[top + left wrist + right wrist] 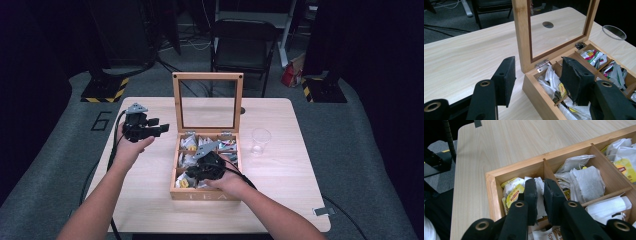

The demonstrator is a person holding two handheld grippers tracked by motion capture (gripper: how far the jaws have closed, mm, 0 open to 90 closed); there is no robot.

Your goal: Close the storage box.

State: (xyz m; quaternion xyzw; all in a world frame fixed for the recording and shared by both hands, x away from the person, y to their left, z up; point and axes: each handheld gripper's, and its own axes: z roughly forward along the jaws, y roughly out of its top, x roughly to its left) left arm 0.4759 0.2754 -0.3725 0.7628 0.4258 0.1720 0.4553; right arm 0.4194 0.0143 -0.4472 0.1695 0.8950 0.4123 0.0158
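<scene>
2 tools are at work over a wooden tea box (175,191) on the worktop (280,165). The right tool (541,185) dips into the box's near corner compartment, its jaws drawn narrow on a white tea bag (539,186) with a yellow tag just beside them. The left tool (161,129) hovers wide and empty off to the box's side, near the upright glass lid (208,102). My worry: the pinch looks to catch only a thin edge, so lifting fast could let the bag slip, or drag neighbouring bags out by tangled strings. A clear cup (261,139) stands beyond the box, well apart.
</scene>
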